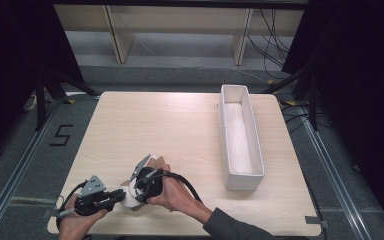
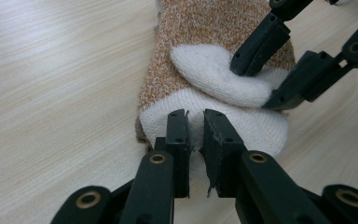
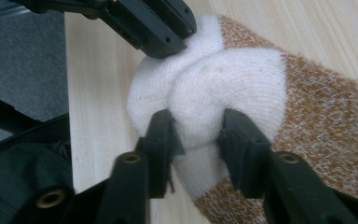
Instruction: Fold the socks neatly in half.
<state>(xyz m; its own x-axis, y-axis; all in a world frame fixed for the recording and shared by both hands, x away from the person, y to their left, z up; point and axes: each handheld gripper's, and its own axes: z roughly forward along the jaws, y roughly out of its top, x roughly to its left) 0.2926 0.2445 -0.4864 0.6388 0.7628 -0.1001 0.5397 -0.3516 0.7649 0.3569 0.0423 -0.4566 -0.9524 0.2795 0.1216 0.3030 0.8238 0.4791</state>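
A brown-flecked sock (image 2: 200, 28) with white heel and white end lies at the table's near left (image 1: 156, 163). My left gripper (image 2: 195, 116) is shut on the white end, with a fold of fabric pinched between its nearly closed jaws. My right gripper (image 3: 198, 123) grips the rounded white heel (image 3: 228, 79), its pads pressing in on both sides. In the high view the left gripper (image 1: 120, 195) and right gripper (image 1: 139, 192) meet at the sock's white part (image 1: 129, 200), tips nearly touching. Each gripper view also shows the other: the right gripper (image 2: 261, 81) and the left gripper (image 3: 177, 32).
A long white open box (image 1: 242, 182) stands along the right side of the wooden table (image 1: 155, 125). Bare tabletop lies between the sock and the box and toward the far edge. The table's near-left edge is close to my left hand.
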